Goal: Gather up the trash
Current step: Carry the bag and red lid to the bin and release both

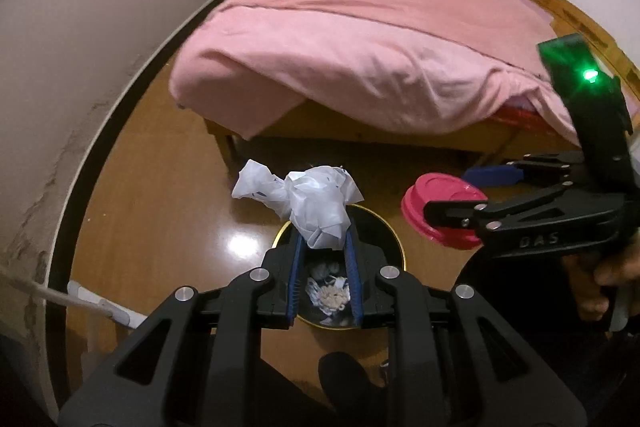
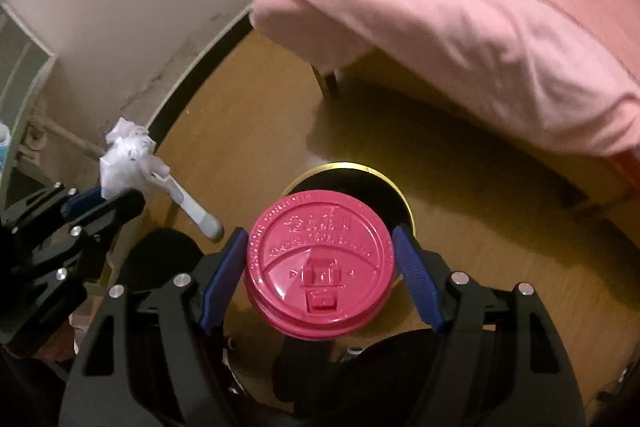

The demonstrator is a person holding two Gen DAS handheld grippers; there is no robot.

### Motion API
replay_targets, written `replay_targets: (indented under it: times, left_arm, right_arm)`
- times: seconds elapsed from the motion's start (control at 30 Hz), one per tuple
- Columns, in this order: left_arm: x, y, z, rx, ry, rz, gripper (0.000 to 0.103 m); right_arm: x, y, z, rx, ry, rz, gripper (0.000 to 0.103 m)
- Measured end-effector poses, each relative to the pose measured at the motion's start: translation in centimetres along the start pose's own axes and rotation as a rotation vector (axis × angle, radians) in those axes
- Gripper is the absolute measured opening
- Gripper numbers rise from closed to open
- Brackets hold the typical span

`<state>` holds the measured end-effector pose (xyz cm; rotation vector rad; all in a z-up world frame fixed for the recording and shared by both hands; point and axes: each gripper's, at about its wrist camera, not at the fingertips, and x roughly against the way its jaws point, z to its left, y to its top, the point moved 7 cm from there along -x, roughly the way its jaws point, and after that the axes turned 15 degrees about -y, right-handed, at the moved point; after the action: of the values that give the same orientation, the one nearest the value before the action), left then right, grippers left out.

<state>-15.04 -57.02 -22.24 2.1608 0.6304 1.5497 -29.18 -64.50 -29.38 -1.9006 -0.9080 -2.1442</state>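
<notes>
A crumpled white plastic bag (image 1: pixel 316 211) is pinched between the blue pads of the left gripper (image 1: pixel 323 247), bulging out past the fingertips. Directly below those fingers, showing through the gap between them, stands a black waste bin with a gold rim (image 1: pixel 400 247), with pale scraps of trash (image 1: pixel 330 297) lying on its bottom. In the right wrist view the same bag (image 2: pixel 126 163) shows to the far left, held in the left gripper (image 2: pixel 105 195).

A pink plastic cup lid (image 2: pixel 322 263) sits between the blue pads (image 2: pixel 416 275) of the right gripper (image 2: pixel 320 259), its raised lettering and sip tab facing the camera. The fingers close on its rim from both sides. Beyond the lid, past the fingertips, the bin's gold rim (image 2: pixel 348 166) is partly visible. From the left wrist view the right gripper (image 1: pixel 460 199) holds the lid (image 1: pixel 440 207) to the right of the left fingers, beside the bin.

Ahead of both grippers is a bed with a pink sheet (image 1: pixel 360 47), standing on a wooden floor (image 1: pixel 160 187). A white wall (image 1: pixel 100 27) lies to the left.
</notes>
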Motion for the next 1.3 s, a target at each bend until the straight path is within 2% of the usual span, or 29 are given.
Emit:
replay_targets:
  times: [0.17,0.3,0.37,0.67,0.7,0.8,0.9,1.1,1.3]
  left_arm:
    - [-1.6,-0.4,-0.7,-0.008,0.004,0.026,0.019]
    - [-2.1,-0.7,-0.6,0.000,0.006,0.036,0.019]
    - [-2.0,-0.9,-0.4,0.008,0.006,0.041,0.019]
    - [-3.8,-0.7,-0.1,0.046,-0.046,0.047,0.020]
    - [-4.1,-0.6,-0.1,0.061,-0.050,0.036,0.025]
    - [-4.4,-0.5,-0.4,0.070,-0.056,0.030,0.067]
    - [-4.0,-0.3,-0.9,0.030,-0.036,0.012,0.069]
    - [-3.2,0.1,-0.7,0.047,-0.030,0.005,0.072]
    - [0.4,0.4,-0.1,0.030,0.035,-0.033,0.088]
  right_arm:
    - [-1.8,-1.0,-0.7,-0.007,0.004,0.040,0.072]
    - [-1.5,-0.5,-0.4,-0.019,0.011,0.028,0.073]
    - [-1.2,-0.3,-0.1,-0.028,0.016,0.022,0.083]
    - [-0.2,0.3,-0.5,-0.052,0.014,-0.010,0.084]
    - [0.0,0.4,-0.6,-0.060,0.016,-0.015,0.084]
    - [0.6,0.8,-1.1,-0.077,0.019,-0.029,0.084]
    - [1.1,0.9,-1.5,-0.087,0.023,-0.039,0.084]
    - [1.5,1.1,-1.5,-0.085,0.025,-0.043,0.084]
    - [2.9,2.6,0.1,-0.061,0.040,-0.072,0.084]
